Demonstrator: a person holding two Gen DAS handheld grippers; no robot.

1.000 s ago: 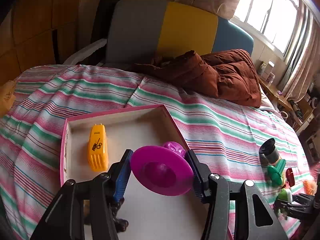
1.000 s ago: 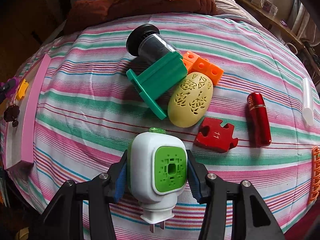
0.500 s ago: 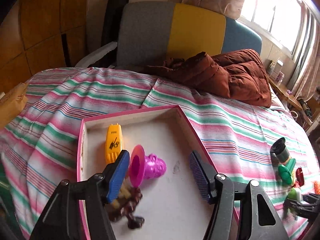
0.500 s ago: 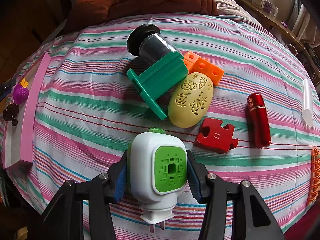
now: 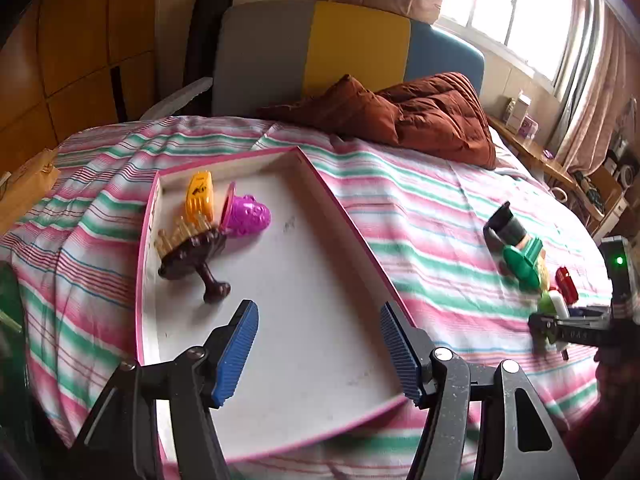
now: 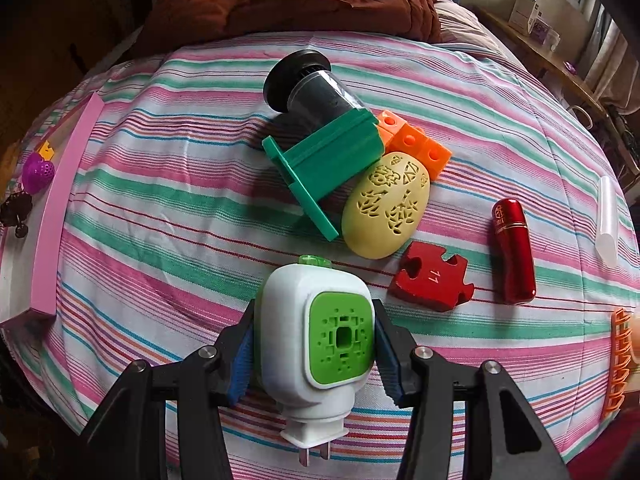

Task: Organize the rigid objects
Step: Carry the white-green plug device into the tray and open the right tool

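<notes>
A pink-rimmed white tray (image 5: 352, 224) lies on the striped bed. In it rest a purple funnel-shaped toy (image 5: 245, 216), a yellow piece (image 5: 199, 197) and a dark brown comb-like piece (image 5: 192, 254). My left gripper (image 5: 318, 350) hovers over the tray's near part, open, nothing between its blue pads. My right gripper (image 6: 314, 350) is shut on a white and green plug-in device (image 6: 320, 336), held just above the bedspread. Beyond it lie a green bracket (image 6: 320, 160), a black cylinder (image 6: 308, 88), orange blocks (image 6: 416, 142), a beige oval (image 6: 386, 204), a red puzzle piece (image 6: 432, 280) and a red tube (image 6: 514, 250).
A brown quilt (image 5: 404, 114) is bunched at the head of the bed. A clear tube (image 6: 606, 216) and an orange grid piece (image 6: 618, 364) lie at the right edge. The tray's pink rim (image 6: 56, 216) shows at the far left of the right wrist view.
My left gripper let go of the purple toy, which now lies in the tray by the yellow piece, and drew back toward the tray's near end. The right gripper stayed still with the plug-in device.
</notes>
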